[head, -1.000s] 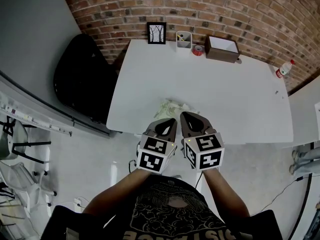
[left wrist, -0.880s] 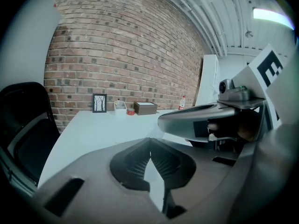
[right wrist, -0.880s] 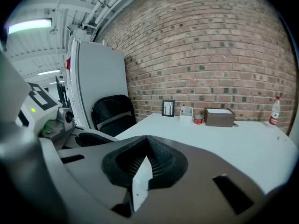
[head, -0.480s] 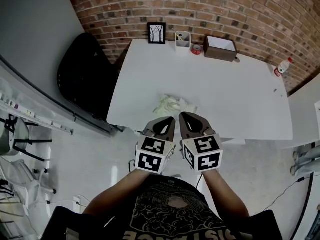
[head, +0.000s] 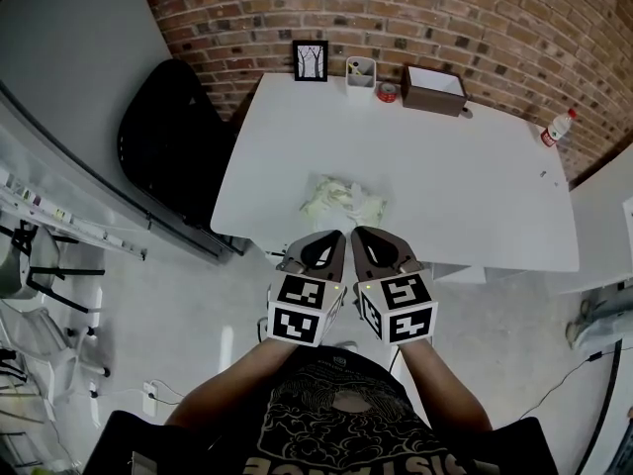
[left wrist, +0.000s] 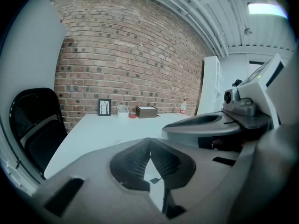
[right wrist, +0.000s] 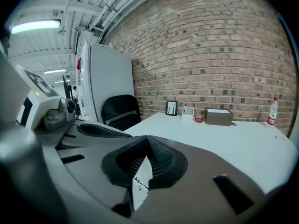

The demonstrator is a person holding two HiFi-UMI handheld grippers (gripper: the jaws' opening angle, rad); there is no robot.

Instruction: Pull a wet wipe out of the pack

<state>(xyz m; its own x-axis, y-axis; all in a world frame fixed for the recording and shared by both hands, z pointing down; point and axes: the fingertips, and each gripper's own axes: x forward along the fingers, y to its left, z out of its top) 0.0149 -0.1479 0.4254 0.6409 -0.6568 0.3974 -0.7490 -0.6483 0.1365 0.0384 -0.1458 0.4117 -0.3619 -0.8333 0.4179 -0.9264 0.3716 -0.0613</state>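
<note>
Head view is filled at the top by a brick wall point(head: 396, 18), against which a white table point(head: 475, 176) is set. A black chair point(head: 163, 151) is seen at the table's left side. The left gripper point(head: 334, 237) and the right gripper point(head: 362, 236) are held side by side at the table's near edge, almost touching each other. In each gripper's own view the jaws are seen pressed together at their tips, with nothing caught between them. The wet wipe pack point(head: 343, 203), pale and rumpled, lies on the table near its front edge, just beyond both grippers and touched by neither. Along the wall edge of the table a brown box point(head: 433, 90), a black picture frame point(head: 310, 60), a white holder point(head: 361, 74) and a small red object point(head: 387, 92) are lined up. A plastic bottle point(head: 556, 129) stands at the table's far right corner.
</note>
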